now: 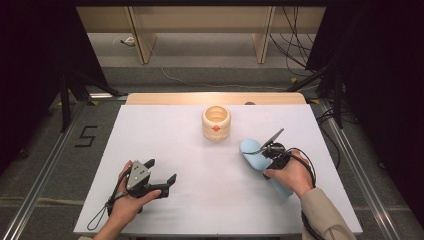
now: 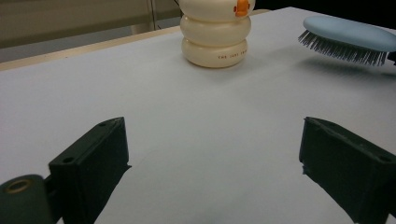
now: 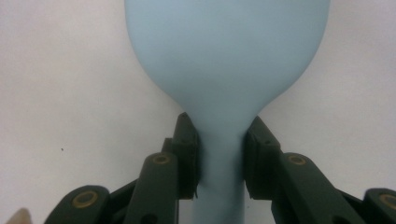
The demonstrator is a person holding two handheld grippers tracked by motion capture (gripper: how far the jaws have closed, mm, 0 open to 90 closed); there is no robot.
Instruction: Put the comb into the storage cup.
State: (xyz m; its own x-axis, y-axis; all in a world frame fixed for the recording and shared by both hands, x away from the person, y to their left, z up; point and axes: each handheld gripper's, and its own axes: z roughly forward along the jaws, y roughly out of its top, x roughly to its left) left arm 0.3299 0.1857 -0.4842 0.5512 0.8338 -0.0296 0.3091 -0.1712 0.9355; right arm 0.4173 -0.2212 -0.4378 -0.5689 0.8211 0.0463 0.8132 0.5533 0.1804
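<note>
The right hand-held gripper [image 3: 219,161] clamps the brush [image 1: 256,154] by its thin neck just above the surface [image 1: 200,200], near the holder [image 1: 216,122], so it could twist and slip, while the left hand-held gripper [image 2: 212,161] rests wide open, empty

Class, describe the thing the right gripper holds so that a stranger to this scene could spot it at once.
Start at the white table and go to its right half, in front of the cream ringed pot. There the right gripper clamps the neck of a pale blue hairbrush. It is the only blue, bristled thing there.
</note>
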